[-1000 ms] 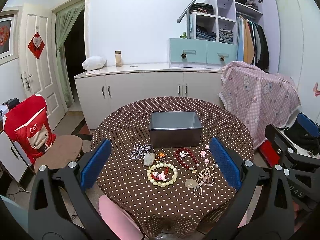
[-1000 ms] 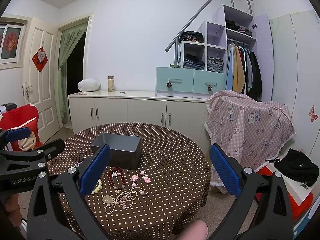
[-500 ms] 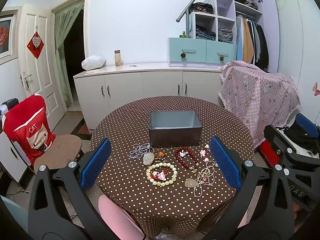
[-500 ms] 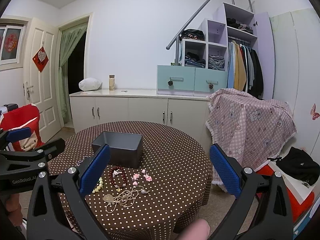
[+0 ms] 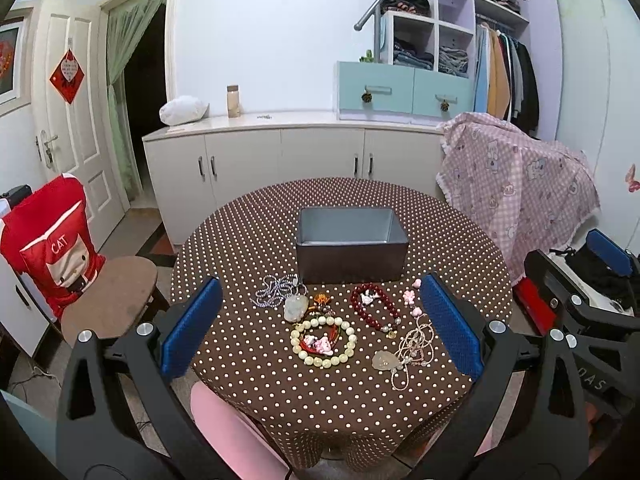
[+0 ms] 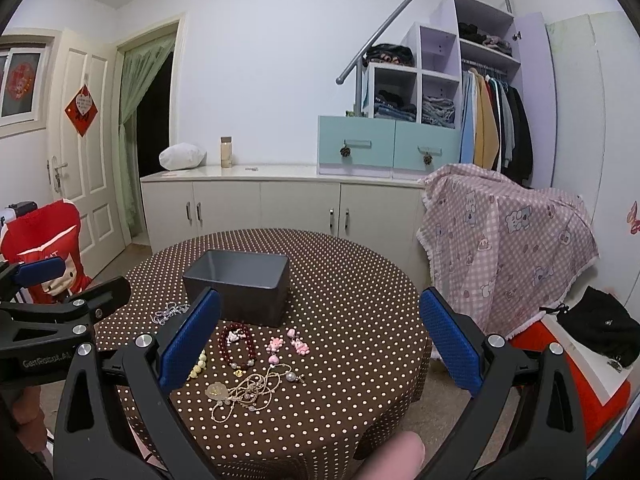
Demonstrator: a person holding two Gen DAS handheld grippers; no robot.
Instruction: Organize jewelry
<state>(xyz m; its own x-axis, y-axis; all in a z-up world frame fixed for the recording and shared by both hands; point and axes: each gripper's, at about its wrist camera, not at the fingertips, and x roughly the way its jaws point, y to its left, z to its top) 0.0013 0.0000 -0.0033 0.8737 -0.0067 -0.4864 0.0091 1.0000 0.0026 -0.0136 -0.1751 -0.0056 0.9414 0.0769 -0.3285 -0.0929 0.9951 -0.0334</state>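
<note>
Jewelry (image 5: 344, 326) lies scattered on the dotted table (image 5: 240, 240), all at 6 o'clock of the grey box (image 5: 351, 250), which looks empty, so sorting seems unstarted. Left gripper (image 5: 320, 330) and right gripper (image 6: 318, 342) hover with jaws spread wide, holding nothing.

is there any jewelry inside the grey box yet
No, in the left wrist view the grey box shows only bare inner walls, and the dark red bead bracelet lies on the tablecloth.

- A round table (image 5: 248, 364) with brown dotted cloth.
- On it: grey box (image 5: 352, 250), cream bead bracelet (image 5: 323, 342), red bead bracelet (image 5: 374, 306), silver chain (image 5: 274, 290), beige cord necklace (image 5: 410, 346), pink charms (image 6: 286, 346).
</note>
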